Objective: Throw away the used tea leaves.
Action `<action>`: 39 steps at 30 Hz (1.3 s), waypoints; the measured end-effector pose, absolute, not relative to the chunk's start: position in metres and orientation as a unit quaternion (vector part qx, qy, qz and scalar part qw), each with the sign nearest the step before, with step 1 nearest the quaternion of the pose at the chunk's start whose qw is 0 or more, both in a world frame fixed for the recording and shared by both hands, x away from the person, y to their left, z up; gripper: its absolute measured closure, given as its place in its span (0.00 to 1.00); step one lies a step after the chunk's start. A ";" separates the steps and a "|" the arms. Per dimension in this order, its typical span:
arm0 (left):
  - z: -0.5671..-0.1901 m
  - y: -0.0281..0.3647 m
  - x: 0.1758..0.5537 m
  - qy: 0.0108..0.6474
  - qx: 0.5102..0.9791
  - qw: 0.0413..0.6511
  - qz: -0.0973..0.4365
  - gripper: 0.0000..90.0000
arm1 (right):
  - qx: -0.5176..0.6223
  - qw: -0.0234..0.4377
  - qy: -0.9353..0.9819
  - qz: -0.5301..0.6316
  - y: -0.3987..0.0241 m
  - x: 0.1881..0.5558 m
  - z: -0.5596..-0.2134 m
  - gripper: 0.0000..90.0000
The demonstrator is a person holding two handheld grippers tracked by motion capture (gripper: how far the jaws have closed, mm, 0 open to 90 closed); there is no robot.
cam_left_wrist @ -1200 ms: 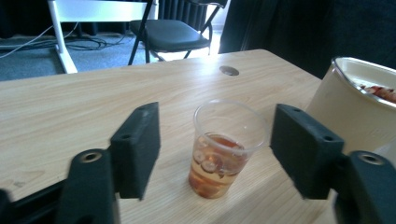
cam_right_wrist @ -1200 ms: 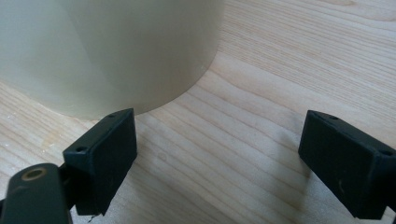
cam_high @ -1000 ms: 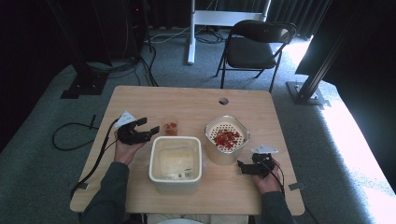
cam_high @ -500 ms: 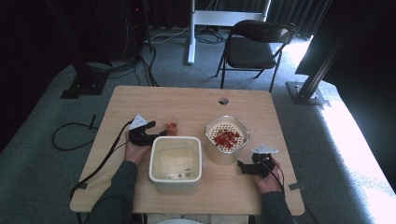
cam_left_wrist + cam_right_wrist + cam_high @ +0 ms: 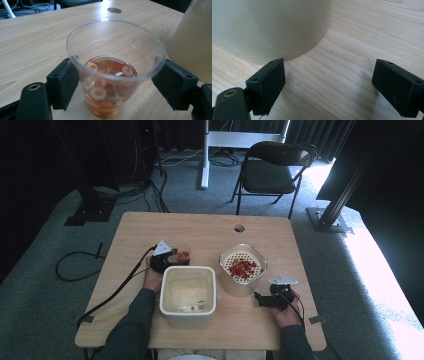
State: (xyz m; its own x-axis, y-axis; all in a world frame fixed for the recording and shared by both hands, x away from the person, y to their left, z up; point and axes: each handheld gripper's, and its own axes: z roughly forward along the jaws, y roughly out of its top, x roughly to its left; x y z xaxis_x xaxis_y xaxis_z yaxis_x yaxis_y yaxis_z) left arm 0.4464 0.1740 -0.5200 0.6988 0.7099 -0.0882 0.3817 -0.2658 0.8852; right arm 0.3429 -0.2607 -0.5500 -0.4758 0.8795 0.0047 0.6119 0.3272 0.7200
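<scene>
A clear plastic cup (image 5: 112, 72) of reddish liquid with pale round slices stands on the wooden table (image 5: 200, 230). My left gripper (image 5: 115, 82) has one black jaw against each side of the cup, holding it. From above, the cup (image 5: 183, 255) sits just behind the white square tub (image 5: 212, 290), with the left gripper (image 5: 172, 259) at its left. My right gripper (image 5: 260, 299) rests open on the table, its jaws pointing at the round cream container (image 5: 240, 287). That container (image 5: 287, 25) is just ahead of the right gripper (image 5: 328, 82), which holds nothing.
The round container carries a perforated strainer with red pieces (image 5: 243, 268). The tub's wall (image 5: 192, 37) stands close on the cup's right. A cable hole (image 5: 239, 228) is near the table's far edge. A folding chair (image 5: 272, 170) stands beyond the table.
My left gripper has moved right across the table to the cup and now has its jaws around it. The right gripper has stayed in place.
</scene>
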 end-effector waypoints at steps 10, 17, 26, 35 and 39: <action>-0.516 0.177 0.448 0.355 0.773 0.493 0.183 0.36 | 0.472 0.198 0.790 0.337 -0.261 0.343 -0.550 0.12; -0.515 0.178 0.448 0.355 0.775 0.488 0.185 0.39 | 0.472 0.198 0.790 0.337 -0.261 0.343 -0.550 0.12; -0.503 0.183 0.443 0.345 0.780 0.490 0.179 0.41 | 0.475 0.200 0.788 0.336 -0.260 0.343 -0.550 0.12; -0.475 0.198 0.434 0.330 0.768 0.519 0.177 0.42 | 0.469 0.229 0.788 0.327 -0.257 0.347 -0.543 0.31; -0.459 0.202 0.430 0.313 0.773 0.521 0.180 0.42 | 0.475 0.247 0.777 0.331 -0.262 0.351 -0.537 0.34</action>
State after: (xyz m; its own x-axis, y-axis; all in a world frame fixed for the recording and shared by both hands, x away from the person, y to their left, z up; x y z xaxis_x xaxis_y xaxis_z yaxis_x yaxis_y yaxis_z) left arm 0.4295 0.2015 -0.4588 0.7389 0.6721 -0.0479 0.2966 -0.2607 0.9187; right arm 0.3509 -0.2620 -0.5367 -0.4279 0.9012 -0.0690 0.5741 0.3299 0.7494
